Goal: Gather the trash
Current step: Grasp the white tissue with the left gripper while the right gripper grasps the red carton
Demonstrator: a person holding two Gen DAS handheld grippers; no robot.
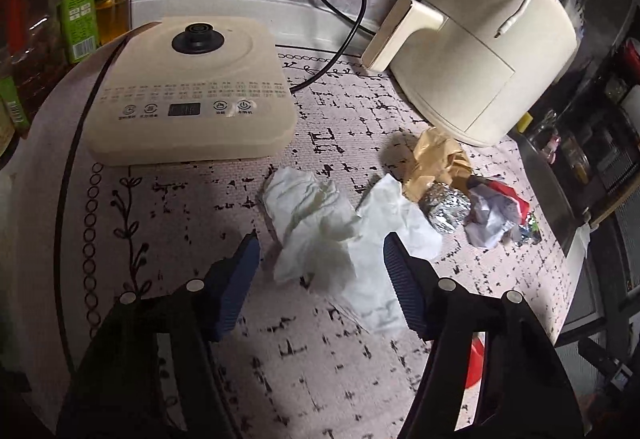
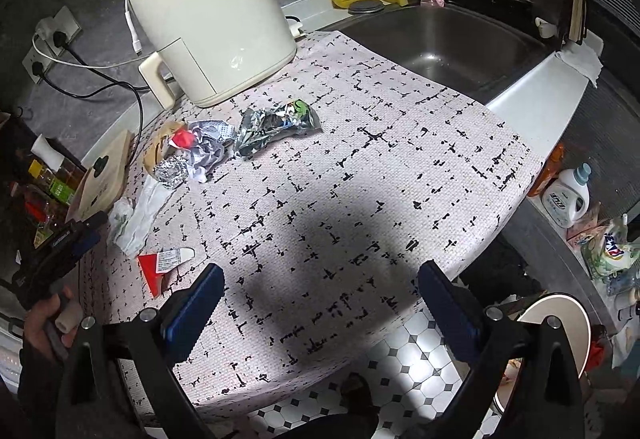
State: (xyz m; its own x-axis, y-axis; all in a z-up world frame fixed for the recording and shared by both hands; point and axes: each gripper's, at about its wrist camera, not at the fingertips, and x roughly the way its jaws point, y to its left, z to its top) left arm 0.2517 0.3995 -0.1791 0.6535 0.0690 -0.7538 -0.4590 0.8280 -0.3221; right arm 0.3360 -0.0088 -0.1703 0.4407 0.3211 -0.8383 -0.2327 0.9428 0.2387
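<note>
Left wrist view: left tool (image 1: 320,243) stands parted astride the crumpled tissue (image 1: 316,223), pads not pressing; foil ball (image 1: 446,209) beyond-right; right tool (image 2: 320,279) released over bare table (image 2: 360,179).

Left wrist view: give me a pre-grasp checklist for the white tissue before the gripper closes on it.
1. White tissue lies between the left gripper pads: ok.
2. Pads not yet pressing on it, gaps show either side: ok.
3. Second white paper overlaps the tissue and may come along: not ok.
4. Foil ball sits apart from the pads: ok.
5. Right gripper open, empty, away from the pile: ok.
6. Whether the pads reach down to the mat: cannot tell.
</note>
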